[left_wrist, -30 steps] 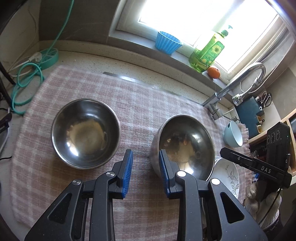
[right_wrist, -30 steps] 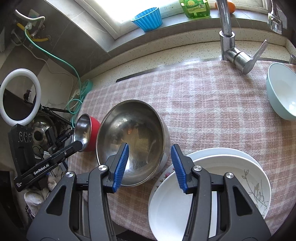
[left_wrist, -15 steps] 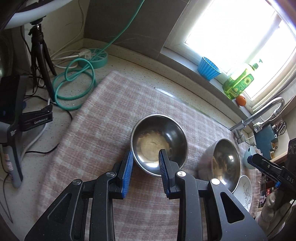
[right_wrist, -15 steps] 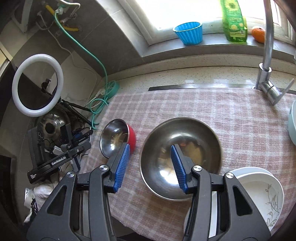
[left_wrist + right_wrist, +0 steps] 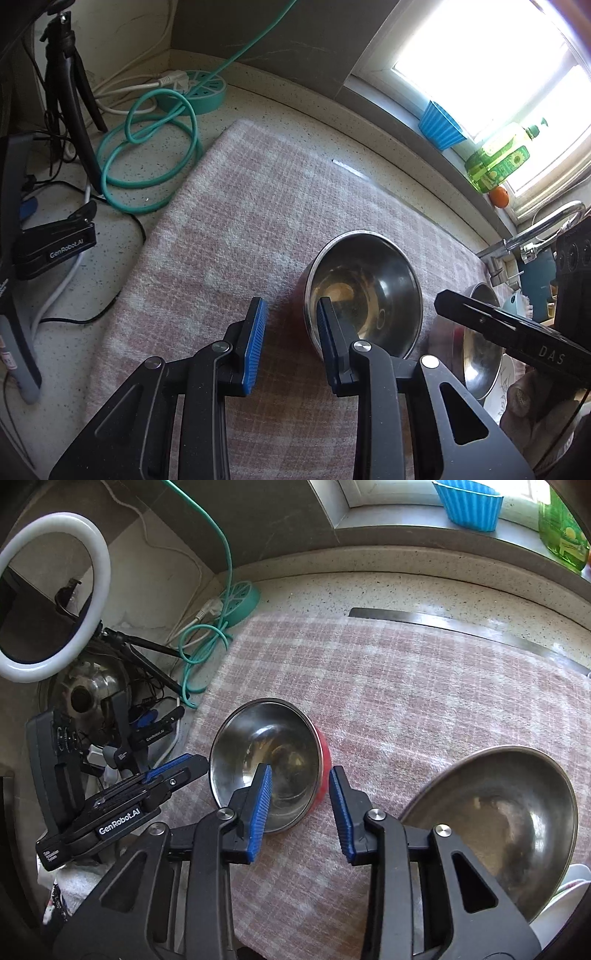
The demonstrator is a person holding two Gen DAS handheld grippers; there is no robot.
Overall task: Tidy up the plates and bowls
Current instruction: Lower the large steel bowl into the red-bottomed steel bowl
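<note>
Steel bowl (image 5: 267,764) rim sits between right claw (image 5: 300,808) pads.

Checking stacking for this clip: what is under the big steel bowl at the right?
The big steel bowl sits tilted, its right edge resting on white plates. Its left side meets the checked cloth. How many plates lie beneath is hidden by the bowl.
</note>
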